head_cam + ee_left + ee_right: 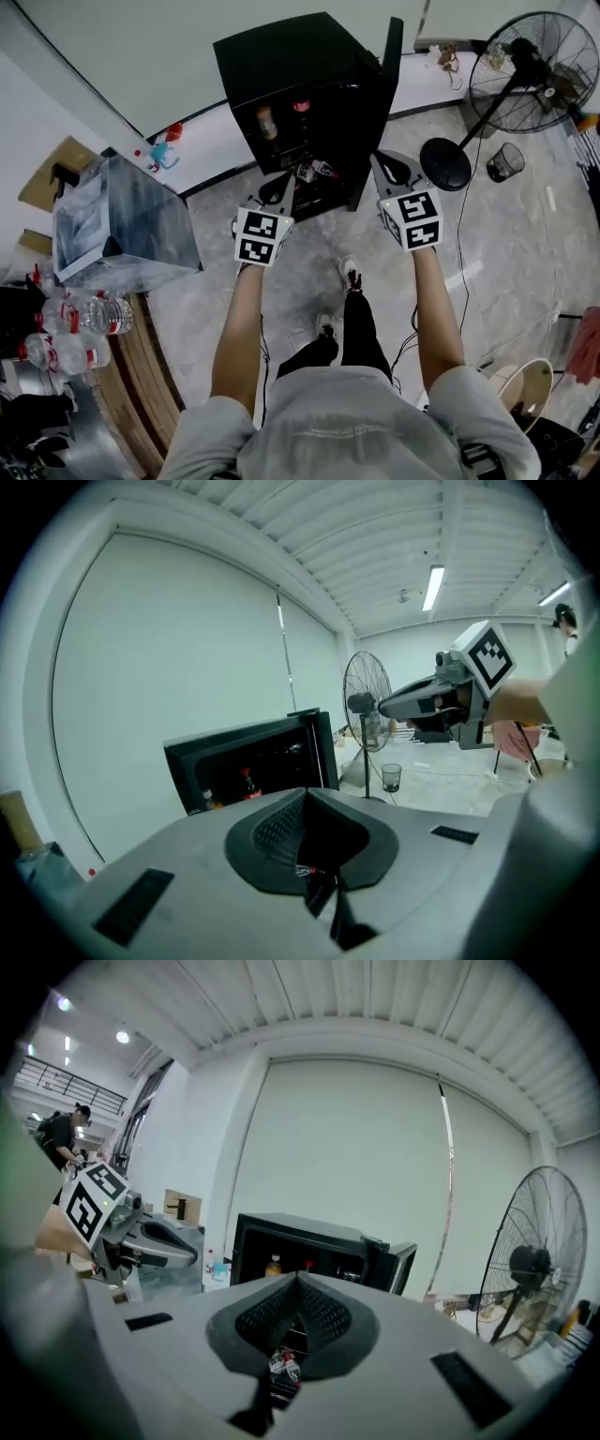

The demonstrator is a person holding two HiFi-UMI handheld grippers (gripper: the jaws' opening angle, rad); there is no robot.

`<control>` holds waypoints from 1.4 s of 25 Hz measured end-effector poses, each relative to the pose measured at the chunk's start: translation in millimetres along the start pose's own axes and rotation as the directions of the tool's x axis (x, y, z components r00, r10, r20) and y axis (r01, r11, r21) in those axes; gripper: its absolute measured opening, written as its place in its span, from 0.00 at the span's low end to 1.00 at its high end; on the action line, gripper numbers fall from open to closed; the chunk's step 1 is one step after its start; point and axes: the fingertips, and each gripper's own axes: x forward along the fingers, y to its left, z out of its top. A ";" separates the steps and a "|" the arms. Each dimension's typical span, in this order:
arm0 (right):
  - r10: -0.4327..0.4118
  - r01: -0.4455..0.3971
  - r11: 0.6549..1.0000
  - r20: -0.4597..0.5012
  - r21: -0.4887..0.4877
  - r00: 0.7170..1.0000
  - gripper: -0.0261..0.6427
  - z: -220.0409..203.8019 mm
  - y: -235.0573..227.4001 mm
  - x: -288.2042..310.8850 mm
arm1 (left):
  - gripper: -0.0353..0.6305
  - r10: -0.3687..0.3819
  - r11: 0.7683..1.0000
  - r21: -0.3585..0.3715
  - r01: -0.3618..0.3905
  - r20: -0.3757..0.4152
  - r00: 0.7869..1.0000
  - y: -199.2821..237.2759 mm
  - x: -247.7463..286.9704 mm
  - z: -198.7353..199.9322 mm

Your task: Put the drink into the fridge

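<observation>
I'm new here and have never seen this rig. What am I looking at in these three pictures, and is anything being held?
No robot here: a person holds two hand grippers, each bearing a marker cube. One picture comes from a head camera looking down; the others ride on the left gripper and right gripper. Both are shut and empty. Ahead stands a black mini fridge, door open, bottles inside. Water bottles lie on the table at left; a fan stands right.
</observation>
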 end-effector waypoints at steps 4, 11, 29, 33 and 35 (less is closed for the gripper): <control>0.001 -0.001 0.999 0.017 -0.034 1.000 0.04 20.8 6.5 -27.8 | 0.07 0.003 1.000 0.030 -0.004 0.032 0.999 -10.6 -32.6 29.0; -0.008 0.011 0.998 0.048 -0.065 0.999 0.04 51.4 25.4 -66.0 | 0.07 0.018 0.999 0.036 -0.021 0.098 0.995 -14.6 -83.3 68.2; 0.019 -0.005 0.996 0.151 -0.093 0.988 0.04 118.9 67.6 -134.4 | 0.08 0.039 0.993 0.101 -0.060 0.198 0.979 -35.2 -162.0 123.9; 0.019 -0.002 0.995 0.170 -0.101 0.985 0.04 128.8 70.4 -143.3 | 0.08 0.028 0.993 0.109 -0.054 0.222 0.975 -41.1 -167.5 135.4; 0.019 -0.001 0.994 0.177 -0.107 0.984 0.04 132.7 71.9 -146.7 | 0.08 0.026 0.993 0.109 -0.053 0.234 0.972 -43.0 -171.1 139.5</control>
